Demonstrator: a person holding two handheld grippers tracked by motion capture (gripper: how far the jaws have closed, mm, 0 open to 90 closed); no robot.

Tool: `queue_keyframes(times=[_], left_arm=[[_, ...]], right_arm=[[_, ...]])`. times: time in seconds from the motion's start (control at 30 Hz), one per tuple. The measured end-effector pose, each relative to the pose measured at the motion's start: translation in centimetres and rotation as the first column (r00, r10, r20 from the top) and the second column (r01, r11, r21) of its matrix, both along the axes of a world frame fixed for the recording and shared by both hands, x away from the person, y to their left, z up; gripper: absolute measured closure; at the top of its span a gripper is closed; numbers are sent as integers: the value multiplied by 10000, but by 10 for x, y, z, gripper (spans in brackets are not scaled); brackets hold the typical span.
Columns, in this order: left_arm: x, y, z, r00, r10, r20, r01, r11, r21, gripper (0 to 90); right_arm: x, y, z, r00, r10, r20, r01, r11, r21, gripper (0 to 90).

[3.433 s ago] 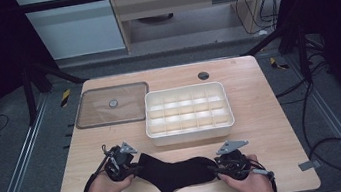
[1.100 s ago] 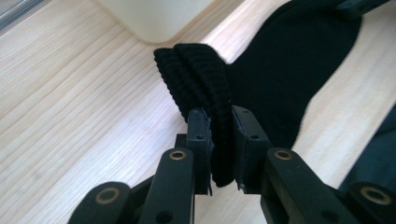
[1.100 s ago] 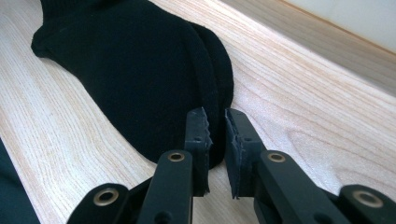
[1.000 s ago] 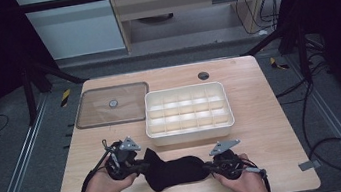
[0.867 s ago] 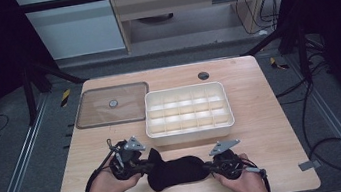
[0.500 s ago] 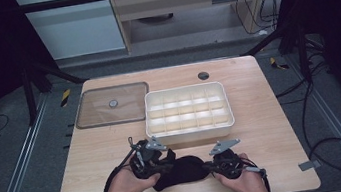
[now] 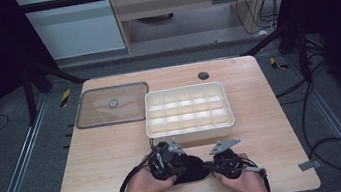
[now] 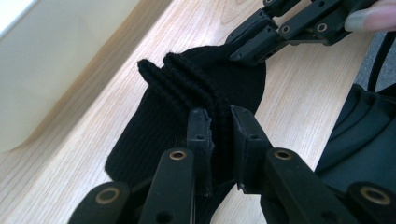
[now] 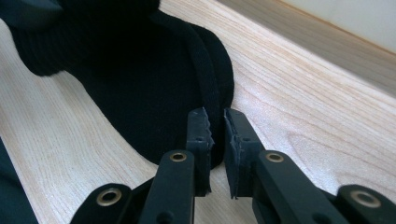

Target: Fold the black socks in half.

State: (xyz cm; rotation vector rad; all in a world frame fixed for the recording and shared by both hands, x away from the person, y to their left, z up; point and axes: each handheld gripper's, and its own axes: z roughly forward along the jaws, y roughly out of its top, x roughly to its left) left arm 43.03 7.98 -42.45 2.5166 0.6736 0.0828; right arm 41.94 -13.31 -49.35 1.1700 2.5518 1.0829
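Two grippers clamp one black sock (image 7: pixel 187 170), lower centre of high view: left gripper (image 8: pixel 219 129) on folded cuff, right gripper (image 9: pixel 215 122) on opposite edge; long axis runs L–R between them

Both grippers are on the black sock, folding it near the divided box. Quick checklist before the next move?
1. Left gripper pinching the ribbed cuff of the black sock: ok, fabric sits between its jaws.
2. Right gripper on the sock's other end: ok, an edge runs between its jaws.
3. Sock resting on the table: ok, it lies flat between both hands.
4. White divided box free of the sock: ok, the sock lies just in front of it.
5. Box compartments empty: ok, as far as the high view shows.
6. Clear lid out of the way: ok, left of the box.
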Motion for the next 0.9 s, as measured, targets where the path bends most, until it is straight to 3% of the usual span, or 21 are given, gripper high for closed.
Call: queue_keyframes(times=[0.17, 0.47, 0.77, 0.87, 0.9], left_arm=[[-1, -8, -3, 10000, -77, 6, 77, 9999, -65, 783], [0, -17, -20, 10000, 1, -13, -1, 9995, 301, 780], [-1, -17, -24, 10000, 56, 24, -57, 9996, 268, 750], [-4, -17, -22, 9998, 198, -11, -198, 9998, -100, 634], [-5, -17, -20, 9998, 208, 4, -208, 9995, -247, 634]], right_arm=[[0, 0, 0, 10000, 2, 22, -2, 10000, -10, 814], [0, 0, 0, 10000, -3, 3, 3, 10000, 36, 808], [-5, -1, 3, 9998, -7, 196, 7, 10000, 11, 677], [-13, -6, 7, 9991, -135, 393, 131, 9999, 107, 598], [-13, -6, 7, 9991, -135, 393, 131, 9999, 107, 598]])
